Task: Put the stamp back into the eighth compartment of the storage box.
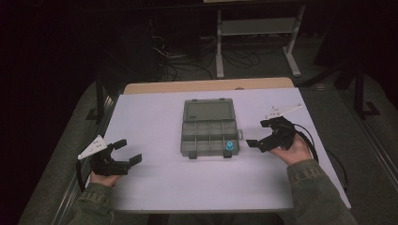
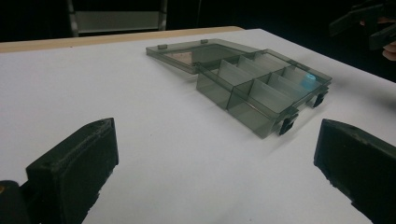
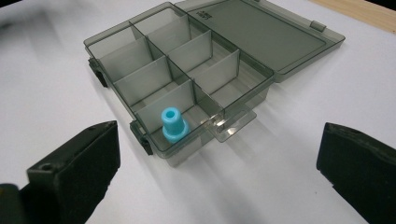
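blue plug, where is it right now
The blue plug stands upright in the near right corner compartment of the open organizer box, on the side nearest the right gripper, as the high view shows.

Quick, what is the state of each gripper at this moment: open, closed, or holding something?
Left gripper: open, jaws wide apart, holding nothing.
Right gripper: open, holding nothing, beside the grey box with the blue piece in it.

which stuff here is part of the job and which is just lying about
In the job: grey compartment box with its lid open, blue peg in a corner compartment, left claw, right claw.
Lying about: cables and metal frame beyond the table.
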The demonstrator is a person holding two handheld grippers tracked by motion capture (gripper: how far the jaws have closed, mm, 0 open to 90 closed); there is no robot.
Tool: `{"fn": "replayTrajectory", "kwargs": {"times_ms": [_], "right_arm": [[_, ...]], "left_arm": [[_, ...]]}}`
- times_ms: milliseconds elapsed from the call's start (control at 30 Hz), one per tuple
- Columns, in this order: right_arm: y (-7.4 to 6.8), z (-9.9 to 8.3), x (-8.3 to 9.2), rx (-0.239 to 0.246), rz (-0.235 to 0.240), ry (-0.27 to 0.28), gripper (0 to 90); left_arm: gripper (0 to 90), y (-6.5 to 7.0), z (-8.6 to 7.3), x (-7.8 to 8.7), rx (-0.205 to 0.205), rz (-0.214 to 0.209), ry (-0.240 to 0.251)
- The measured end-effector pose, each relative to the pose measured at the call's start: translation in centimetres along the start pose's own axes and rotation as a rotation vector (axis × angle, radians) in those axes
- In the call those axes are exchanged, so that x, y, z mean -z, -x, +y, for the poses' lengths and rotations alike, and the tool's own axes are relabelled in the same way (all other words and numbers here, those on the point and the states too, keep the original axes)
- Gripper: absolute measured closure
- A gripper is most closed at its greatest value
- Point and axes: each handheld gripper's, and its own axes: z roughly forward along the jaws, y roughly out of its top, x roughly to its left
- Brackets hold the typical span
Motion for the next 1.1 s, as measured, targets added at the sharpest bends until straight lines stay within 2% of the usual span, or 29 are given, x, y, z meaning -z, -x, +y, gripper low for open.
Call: {"fn": "replayTrajectory", "kwargs": {"times_ms": [1100], "right_arm": [[-0.5,-4.0,2.6,-0.054,-0.012,0.112,0.0]], "left_arm": [[0.0,0.0,0.0,-0.1,0.002,-0.006,-0.004]]}}
